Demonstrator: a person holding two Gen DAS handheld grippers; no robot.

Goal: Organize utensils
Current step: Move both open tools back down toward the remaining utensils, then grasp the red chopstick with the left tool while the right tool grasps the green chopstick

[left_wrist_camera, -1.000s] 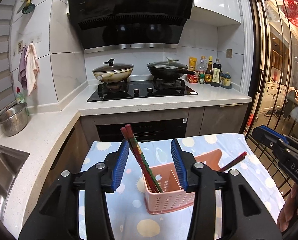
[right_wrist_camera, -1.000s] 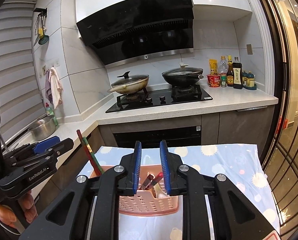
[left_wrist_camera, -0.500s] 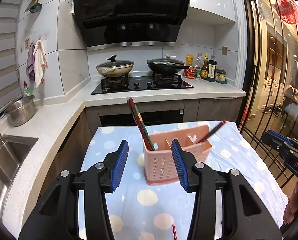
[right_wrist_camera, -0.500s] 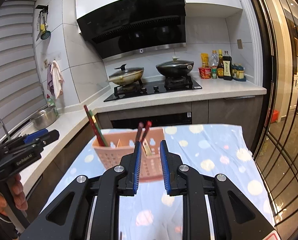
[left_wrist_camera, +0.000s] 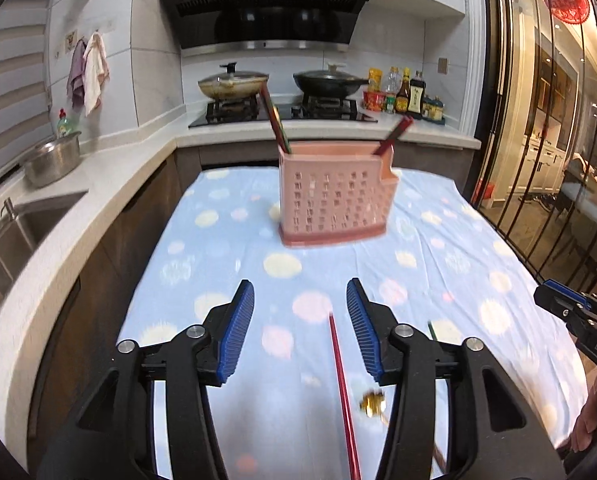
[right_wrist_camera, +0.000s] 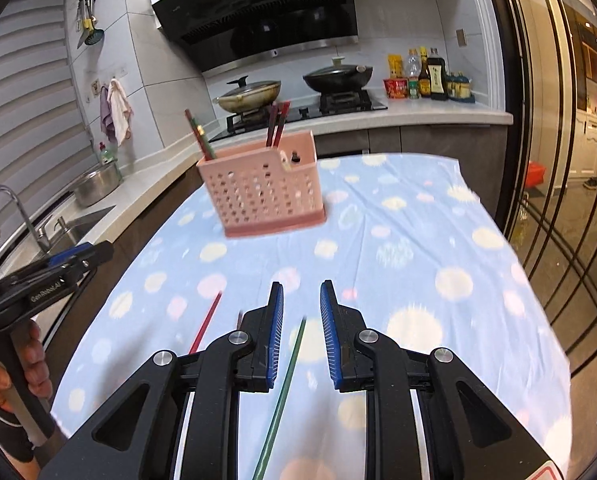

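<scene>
A pink perforated utensil basket (left_wrist_camera: pixel 332 196) stands on the dotted blue cloth (left_wrist_camera: pixel 226 248) at the table's far middle, with chopsticks leaning in its left (left_wrist_camera: pixel 273 120) and right (left_wrist_camera: pixel 394 136) compartments; it also shows in the right wrist view (right_wrist_camera: pixel 264 194). My left gripper (left_wrist_camera: pixel 300 330) is open and empty above a red chopstick (left_wrist_camera: pixel 340 384) lying on the cloth. My right gripper (right_wrist_camera: pixel 300 332) is open and empty above a green chopstick (right_wrist_camera: pixel 284 392); another red chopstick (right_wrist_camera: pixel 206 322) lies to its left. Both grippers are well short of the basket.
A small gold object (left_wrist_camera: pixel 372 404) lies on the cloth by the red chopstick. A counter with sink (left_wrist_camera: pixel 14 224) and steel bowl (left_wrist_camera: pixel 52 162) runs along the left. The stove (left_wrist_camera: pixel 282 114) with two pans is behind. A glass door (left_wrist_camera: pixel 546 140) is on the right.
Both grippers have pulled back from the basket toward the near end of the table. The right gripper has opened a little. Loose chopsticks on the cloth have come into view.
</scene>
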